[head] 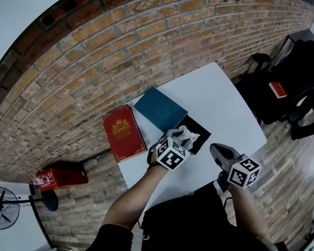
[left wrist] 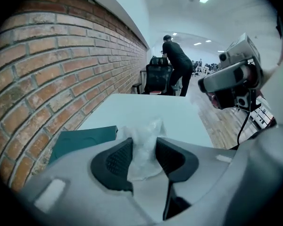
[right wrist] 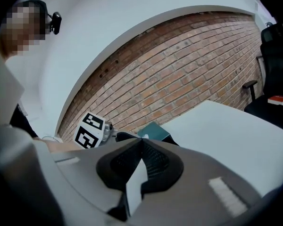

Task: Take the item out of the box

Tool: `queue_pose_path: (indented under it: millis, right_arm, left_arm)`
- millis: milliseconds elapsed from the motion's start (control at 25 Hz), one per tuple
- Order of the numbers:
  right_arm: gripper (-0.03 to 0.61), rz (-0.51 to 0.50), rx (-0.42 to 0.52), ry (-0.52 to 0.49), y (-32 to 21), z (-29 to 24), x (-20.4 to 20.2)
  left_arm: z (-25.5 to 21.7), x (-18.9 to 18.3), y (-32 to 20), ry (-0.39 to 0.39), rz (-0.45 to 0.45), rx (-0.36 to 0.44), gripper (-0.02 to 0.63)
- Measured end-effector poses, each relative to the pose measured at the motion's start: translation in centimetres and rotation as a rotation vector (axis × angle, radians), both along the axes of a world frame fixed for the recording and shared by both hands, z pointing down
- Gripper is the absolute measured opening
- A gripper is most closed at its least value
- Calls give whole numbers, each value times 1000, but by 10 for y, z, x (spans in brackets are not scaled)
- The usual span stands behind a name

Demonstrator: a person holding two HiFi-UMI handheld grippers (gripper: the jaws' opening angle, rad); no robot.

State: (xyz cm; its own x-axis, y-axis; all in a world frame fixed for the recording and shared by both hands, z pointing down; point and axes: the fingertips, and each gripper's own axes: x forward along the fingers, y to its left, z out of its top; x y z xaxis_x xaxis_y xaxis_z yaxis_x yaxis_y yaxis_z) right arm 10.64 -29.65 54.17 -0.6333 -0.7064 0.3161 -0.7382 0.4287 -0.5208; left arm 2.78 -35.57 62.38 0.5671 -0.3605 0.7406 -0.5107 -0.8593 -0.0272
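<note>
My left tongs (left wrist: 142, 146) are clamped on the wrapped item (left wrist: 144, 132), a crinkled bundle of clear and white plastic. Both ribbed pads press into its sides, and its top puffs out past the tips. Seen from my head, the bundle sits just ahead of the tongs and over the near left corner of the black box (head: 201, 137). I cannot tell whether it has come fully clear of that box. My right tongs (right wrist: 141, 142) are pressed together at the tips with nothing between them. They hover to the right of the box, near the front edge of the white tabletop (head: 220, 101) and apart from the item. Just behind the black box lies a teal lid (head: 160, 109), flat on the tabletop and touching the box's far corner. To the left of the lid a red box (head: 124, 133) with a gold crest lies along the tabletop's left edge. The brick wall (head: 120, 46) runs behind all of it. Far down the room, the left gripper view shows a person (left wrist: 177, 66) in black bending over a dark chair (left wrist: 156, 79).
</note>
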Motion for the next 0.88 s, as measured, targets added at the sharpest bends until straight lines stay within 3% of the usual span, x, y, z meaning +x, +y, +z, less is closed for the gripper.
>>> queue_pose_path:
  millis: [520, 880]
  right_arm:
    - [0, 29, 74, 138, 39, -52, -16]
    - [0, 40, 169, 96, 39, -86, 17]
  left_arm:
    - [-102, -24, 23, 226, -3, 119, 160]
    - [-146, -15, 31, 332, -78, 141, 160]
